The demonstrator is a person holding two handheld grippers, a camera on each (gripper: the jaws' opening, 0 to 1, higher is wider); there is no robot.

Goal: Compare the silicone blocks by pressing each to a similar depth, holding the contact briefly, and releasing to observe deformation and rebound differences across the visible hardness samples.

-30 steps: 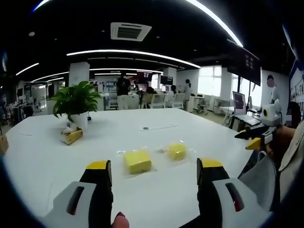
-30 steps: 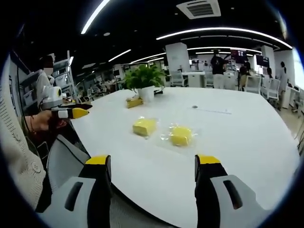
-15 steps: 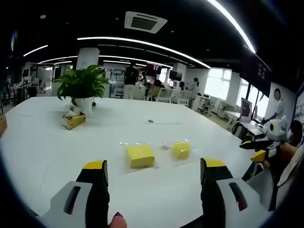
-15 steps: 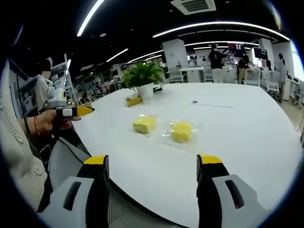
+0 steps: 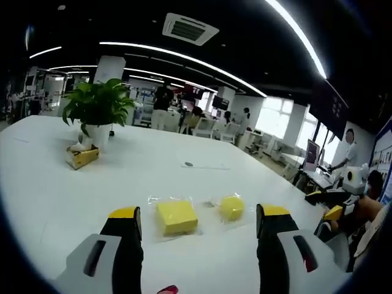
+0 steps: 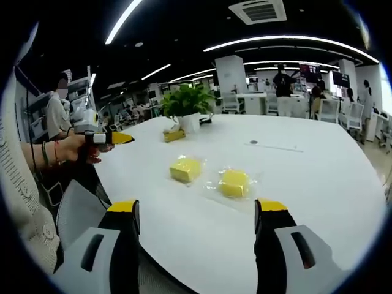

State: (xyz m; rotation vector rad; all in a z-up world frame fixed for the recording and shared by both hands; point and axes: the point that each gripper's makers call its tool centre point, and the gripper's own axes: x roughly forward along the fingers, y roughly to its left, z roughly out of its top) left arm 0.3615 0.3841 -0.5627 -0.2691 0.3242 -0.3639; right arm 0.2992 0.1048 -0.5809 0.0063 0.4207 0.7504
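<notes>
No legible text, label, brand, number or sign appears in either view. The wrapped yellow silicone blocks (image 5: 177,217) carry no readable marking, and the distant wall screens (image 6: 308,69) toward 1 o'clock are too blurred to read.

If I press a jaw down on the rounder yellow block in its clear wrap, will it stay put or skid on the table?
The rounder yellow block probably yields, being squat. Its clear wrap on the glossy white table may let it skid sideways. It looks unlikely to tip.
</notes>
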